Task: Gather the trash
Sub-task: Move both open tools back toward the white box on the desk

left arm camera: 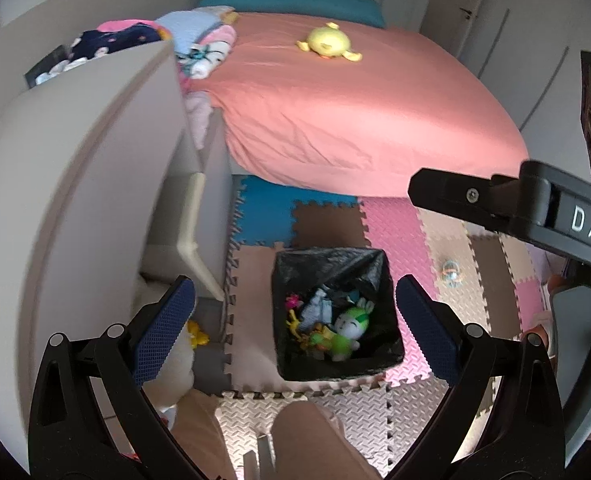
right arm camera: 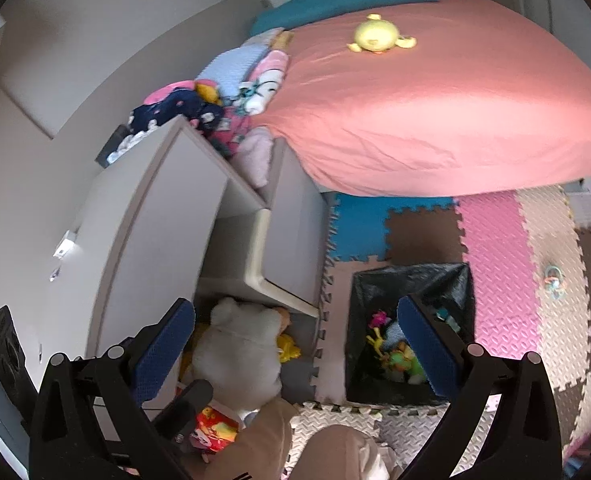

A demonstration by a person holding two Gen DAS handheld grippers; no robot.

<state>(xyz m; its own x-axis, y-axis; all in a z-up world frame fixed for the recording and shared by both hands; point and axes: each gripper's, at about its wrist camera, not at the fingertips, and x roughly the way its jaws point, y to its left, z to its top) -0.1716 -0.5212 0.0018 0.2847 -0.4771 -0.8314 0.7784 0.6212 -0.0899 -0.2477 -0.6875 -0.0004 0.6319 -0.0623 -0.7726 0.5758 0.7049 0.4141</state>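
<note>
Hovering with both grippers spread wide and empty: left gripper (left arm camera: 295, 328) directly above the square black-lined bin (left arm camera: 335, 316), right gripper (right arm camera: 295, 340) between bin and the white plush bear (right arm camera: 239, 344). Eyeing the small teal-and-orange ring toy (right arm camera: 554, 281) lying flat on the foam puzzle mat (right arm camera: 495, 248), well right of the bin, nearer the right gripper; long axis too small to tell.

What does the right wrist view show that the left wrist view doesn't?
Only the right wrist view shows the white plush whole on the floor by the cabinet, and a red packet below it. Only the left wrist view shows the right gripper's arm, labelled DAS. Both show the bin holding toys, the bed with the yellow toy, and open, empty jaws.
</note>
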